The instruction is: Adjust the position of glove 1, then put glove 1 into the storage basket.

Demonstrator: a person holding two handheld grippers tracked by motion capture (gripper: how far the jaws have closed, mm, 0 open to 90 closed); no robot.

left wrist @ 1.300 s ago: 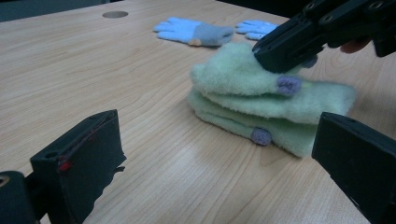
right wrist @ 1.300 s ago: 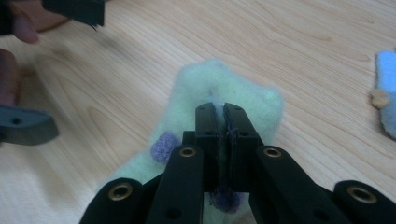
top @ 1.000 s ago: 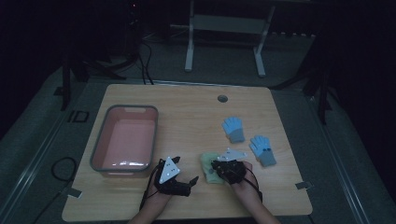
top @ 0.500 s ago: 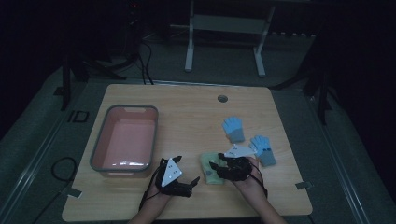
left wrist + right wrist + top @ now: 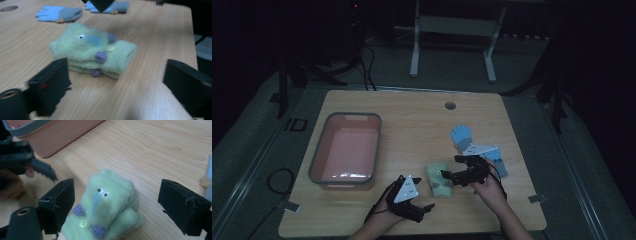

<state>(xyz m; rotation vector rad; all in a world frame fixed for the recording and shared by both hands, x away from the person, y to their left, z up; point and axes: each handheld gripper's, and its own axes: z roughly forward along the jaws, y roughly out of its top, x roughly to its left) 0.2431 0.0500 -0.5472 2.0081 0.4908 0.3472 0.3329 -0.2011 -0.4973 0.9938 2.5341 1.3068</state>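
Observation:
A fuzzy green glove (image 5: 439, 181) with purple dots and a yellow button lies folded on the wooden table (image 5: 412, 120). My right gripper (image 5: 451, 172) hovers just right of it; its jaws have just been opening and now stand open, the green glove (image 5: 110, 202) lying loose below and between them. My left gripper (image 5: 424, 195) rests near the front edge, left of the glove. Its jaws have just been closing a little but remain open (image 5: 115, 67), with the green glove (image 5: 92, 50) ahead of them, not between them.
A pink bin (image 5: 344, 150) with a grey rim stands at the left. Two blue gloves (image 5: 462, 136) (image 5: 498, 159) lie to the right, behind the right gripper. A round hole (image 5: 450, 105) sits near the table's far edge.
The right gripper has opened, let go of the green glove and drawn up and to the right. The glove now lies uncovered on the table. The left hand has barely moved.

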